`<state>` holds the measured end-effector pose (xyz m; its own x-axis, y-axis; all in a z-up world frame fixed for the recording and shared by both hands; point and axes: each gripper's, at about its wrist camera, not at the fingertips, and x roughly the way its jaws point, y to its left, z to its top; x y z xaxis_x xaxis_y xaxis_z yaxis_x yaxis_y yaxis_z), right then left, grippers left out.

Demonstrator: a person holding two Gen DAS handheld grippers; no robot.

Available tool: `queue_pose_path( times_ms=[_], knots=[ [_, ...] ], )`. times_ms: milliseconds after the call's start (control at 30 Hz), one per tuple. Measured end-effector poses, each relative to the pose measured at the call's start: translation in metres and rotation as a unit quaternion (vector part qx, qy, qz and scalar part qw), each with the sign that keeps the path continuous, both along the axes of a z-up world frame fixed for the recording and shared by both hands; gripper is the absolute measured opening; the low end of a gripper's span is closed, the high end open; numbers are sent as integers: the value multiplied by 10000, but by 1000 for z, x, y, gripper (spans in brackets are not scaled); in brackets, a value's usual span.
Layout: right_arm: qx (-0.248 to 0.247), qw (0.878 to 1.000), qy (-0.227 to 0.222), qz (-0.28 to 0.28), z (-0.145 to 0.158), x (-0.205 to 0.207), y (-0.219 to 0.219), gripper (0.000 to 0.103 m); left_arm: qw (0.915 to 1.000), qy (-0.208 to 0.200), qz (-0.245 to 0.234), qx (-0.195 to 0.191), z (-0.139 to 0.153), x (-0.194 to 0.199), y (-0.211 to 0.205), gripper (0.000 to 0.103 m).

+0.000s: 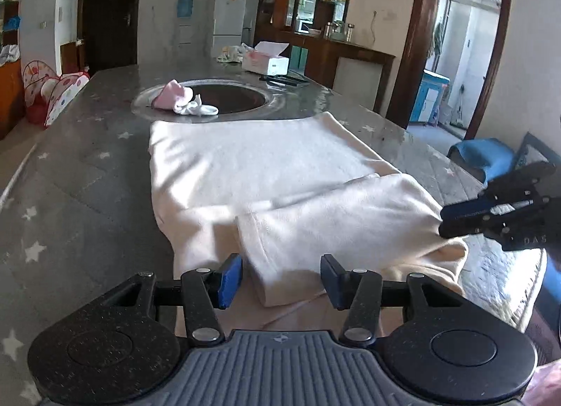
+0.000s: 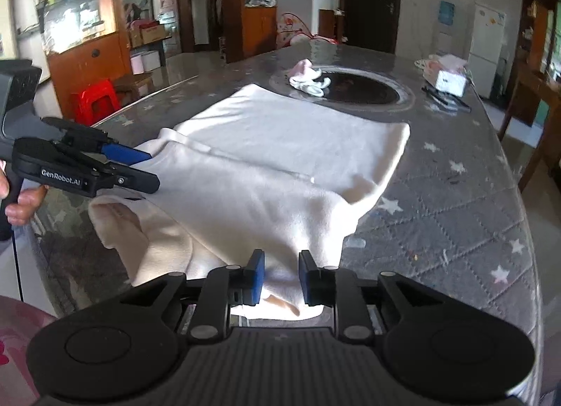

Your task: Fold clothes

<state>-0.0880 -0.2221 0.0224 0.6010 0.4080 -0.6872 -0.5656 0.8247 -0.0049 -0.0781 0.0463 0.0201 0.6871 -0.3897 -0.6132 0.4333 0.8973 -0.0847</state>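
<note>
A soft, limp cream garment (image 1: 266, 174) lay partly folded; both grippers, left (image 1: 281, 281) and right (image 2: 280, 278), gaped unladen near its graspable front edge.

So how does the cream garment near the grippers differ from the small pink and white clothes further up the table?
The cream garment is large and spread flat with one part folded over; the pink and white clothes are small and bunched in a heap. The cream garment lies on the grey star-patterned table cover, between both open grippers; the heap sits on the round glass ring, untouched. Both are soft fabric.
</note>
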Motion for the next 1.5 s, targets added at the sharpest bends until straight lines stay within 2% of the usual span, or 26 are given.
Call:
queue_pose_path(
  times_ms=[167, 333, 533, 600, 633, 667, 733, 867, 1000, 1100, 1133, 1167, 1200, 1300, 1400, 1500],
  knots=[
    [-331, 9979, -107, 544, 9, -12, 9, 30, 9945, -386, -657, 713, 16, -35, 4, 54],
    [-594, 9926, -135, 1050, 11, -26, 19, 39, 9773, -705, -1362, 1459, 7, -67, -6, 54],
    [-752, 9885, -105, 1306, 5, -35, 26, 45, 9692, -1033, -1503, 1656, -8, -65, -26, 54],
    [-825, 9873, -141, 1351, 3, -37, 27, 47, 9662, -1143, -1545, 1717, -13, -65, -32, 45],
    [-857, 9867, -159, 1374, 2, -39, 27, 48, 9674, -1128, -1546, 1659, -13, -62, -33, 32],
    [-883, 9861, -181, 1398, 2, -40, 27, 49, 9690, -1099, -1543, 1585, -12, -59, -32, 22],
    [-923, 9847, -259, 1456, 1, -42, 28, 51, 9742, -1048, -1446, 1380, -6, -53, -30, 13],
    [-913, 9824, -511, 1550, 0, -44, 31, 58, 9839, -952, -1249, 857, 11, -37, -23, 10],
    [-924, 9805, -882, 1496, -8, -39, 39, 59, 9893, -804, -1123, 473, 20, -19, -19, 10],
    [-810, 9821, -924, 1424, -16, -30, 45, 52, 9902, -777, -1094, 373, 23, -11, -18, 10],
    [-740, 9836, -853, 1405, -17, -26, 47, 45, 9903, -765, -1100, 366, 22, -11, -18, 10],
    [-639, 9853, -749, 1394, -17, -21, 48, 29, 9902, -755, -1114, 376, 21, -12, -17, 11],
    [-541, 9868, -652, 1377, -16, -16, 49, 23, 9900, -765, -1111, 412, 20, -14, -16, 12],
    [-221, 9910, -357, 1271, -7, -3, 46, 16, 9882, -853, -1140, 562, 14, -27, -13, 15],
    [63, 9932, -57, 1161, 3, 8, 42, 14, 9874, -908, -1103, 682, 8, -42, -9, 25],
    [260, 9938, 177, 1071, 10, 15, 39, 14, 9860, -1047, -952, 886, 1, -55, -5, 44]
  ],
)
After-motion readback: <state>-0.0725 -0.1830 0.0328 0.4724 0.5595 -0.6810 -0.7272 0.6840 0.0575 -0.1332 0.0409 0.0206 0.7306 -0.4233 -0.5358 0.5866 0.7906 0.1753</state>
